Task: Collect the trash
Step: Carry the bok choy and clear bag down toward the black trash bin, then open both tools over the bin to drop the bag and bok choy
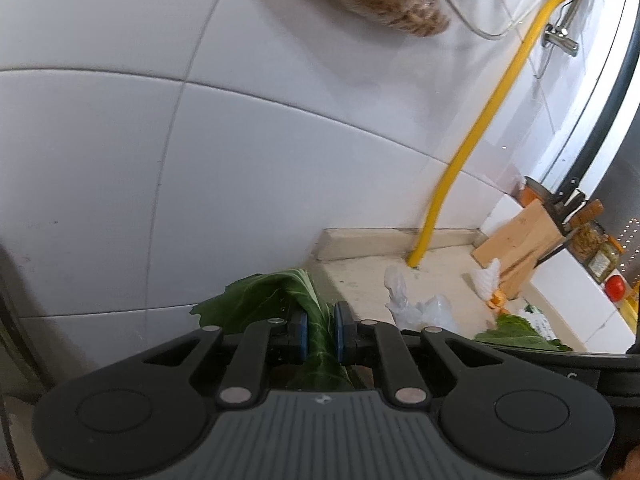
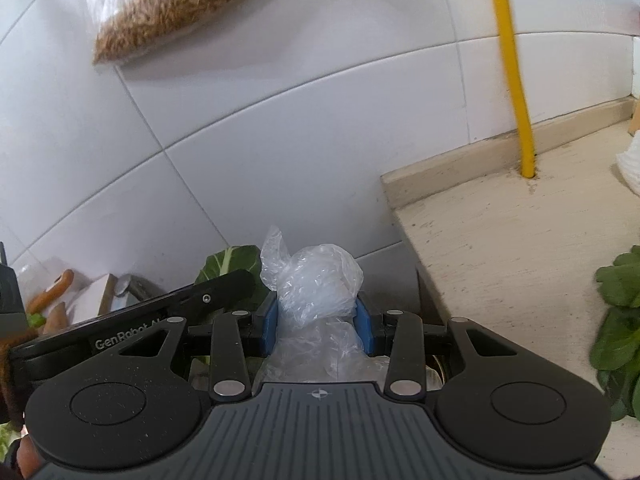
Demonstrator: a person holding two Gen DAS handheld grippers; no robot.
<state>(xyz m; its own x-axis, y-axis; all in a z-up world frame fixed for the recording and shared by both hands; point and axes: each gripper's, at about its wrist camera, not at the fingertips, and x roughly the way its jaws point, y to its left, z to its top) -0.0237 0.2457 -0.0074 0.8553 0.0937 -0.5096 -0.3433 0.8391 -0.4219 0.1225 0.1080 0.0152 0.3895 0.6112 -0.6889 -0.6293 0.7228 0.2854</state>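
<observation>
Two pieces are in hand, my left claw (image 1: 321,330) clamping a limp green leaf (image 1: 276,296), my right claw (image 2: 316,330) a crumpled clear plastic bag (image 2: 316,280), while more leaves (image 1: 516,330) and plastic (image 1: 420,304) wait on the beige stone table (image 1: 360,272).

Left tongs (image 1: 321,332) clamped narrow; right tongs (image 2: 316,330) clamped wider.

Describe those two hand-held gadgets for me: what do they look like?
Both are alike: the left gripper and right gripper have matte black linkage arms with silver rivets, blue pads on the fingertips, round black discs at each side, and a ribbed grey body. White lettering marks the left gripper's side.
</observation>
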